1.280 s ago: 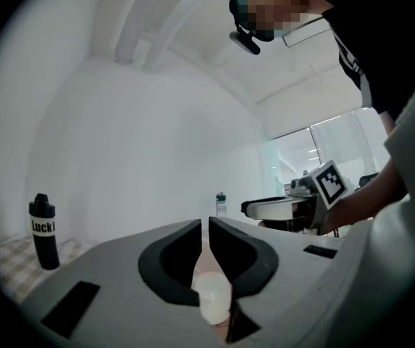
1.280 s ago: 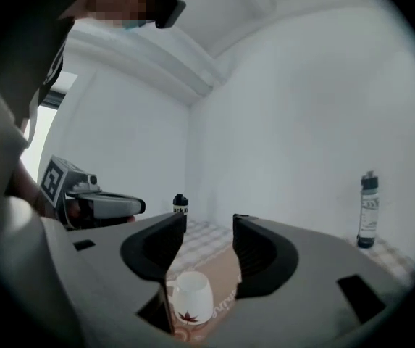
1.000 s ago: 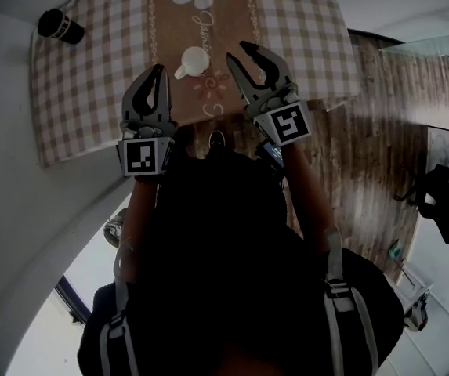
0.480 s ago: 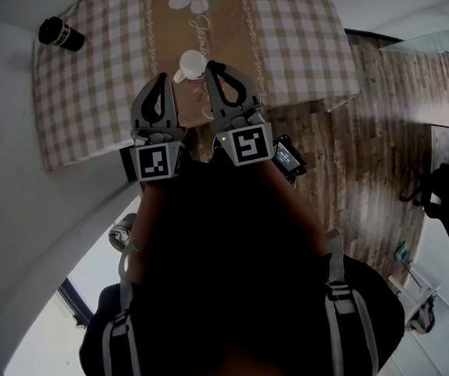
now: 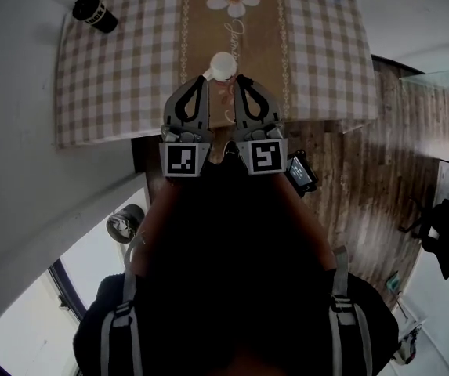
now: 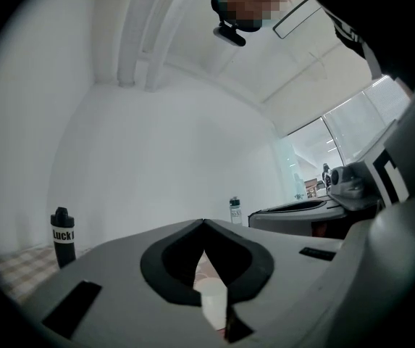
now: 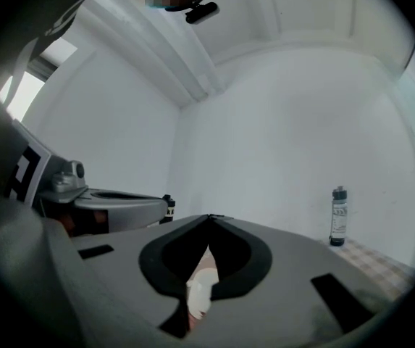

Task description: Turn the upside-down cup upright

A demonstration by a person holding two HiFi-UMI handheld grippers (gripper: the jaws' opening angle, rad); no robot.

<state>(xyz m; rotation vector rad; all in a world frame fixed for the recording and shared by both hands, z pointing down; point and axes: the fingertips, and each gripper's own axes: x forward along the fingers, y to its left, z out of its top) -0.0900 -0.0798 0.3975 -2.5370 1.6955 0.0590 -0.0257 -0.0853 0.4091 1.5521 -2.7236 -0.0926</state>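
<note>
White cup (image 5: 222, 66) sat upper centre of the frame on the checked tablecloth (image 5: 122, 84), just beyond the tips of 2 grippers, left gripper (image 5: 200, 81) and right gripper (image 5: 240, 79) side by side, both clenched on nothing, black bottle (image 5: 95, 12) at upper left.

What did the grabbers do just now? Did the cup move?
The right gripper closed its jaws and swung in beside the left gripper; both now point at the white cup, holding nothing. The cup stayed where it was on the table, and the left gripper stayed shut.
</note>
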